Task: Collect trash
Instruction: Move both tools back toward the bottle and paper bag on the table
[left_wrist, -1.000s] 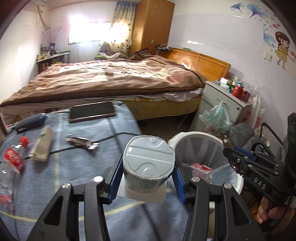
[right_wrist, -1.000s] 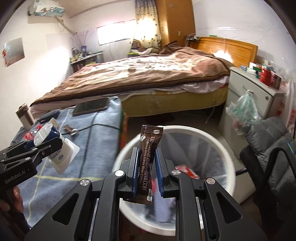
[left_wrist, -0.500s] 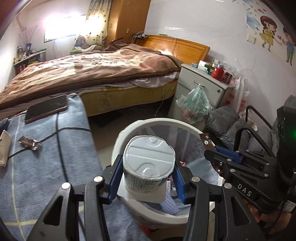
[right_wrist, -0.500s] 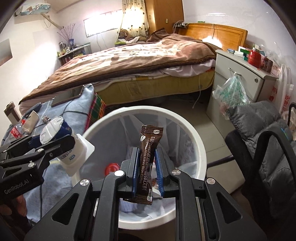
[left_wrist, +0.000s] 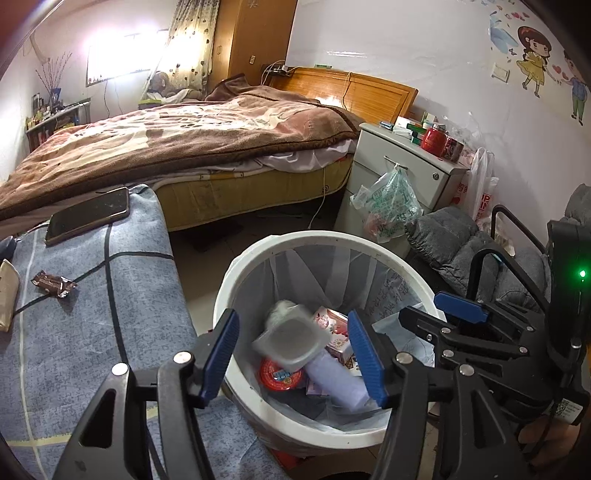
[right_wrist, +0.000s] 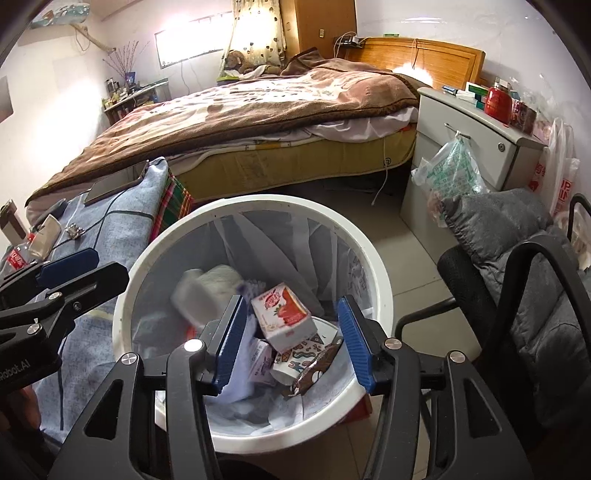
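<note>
Left wrist view: left gripper (left_wrist: 291, 350) and right gripper (right_wrist: 291, 332), jaws just opened and empty, hang over white bin (left_wrist: 236, 280) holding blurred cup (left_wrist: 291, 336) and brown wrapper (right_wrist: 314, 365); bed (left_wrist: 166, 140) and cabinet (left_wrist: 402, 162) stand beyond.

My left gripper (left_wrist: 293, 354) is a matte black frame of angled struts with triangular cut-outs; silver screw heads dot each pivot; ribbed blue pads (left_wrist: 365, 356) line its two fingers; seen from the other camera, its side carries white lettering ending "Robot.AI". My right gripper (right_wrist: 291, 341) has the same black struts, silver screws and blue pads (right_wrist: 352, 341); its body shows a lit green lamp and a small white code sticker in the left view.
</note>
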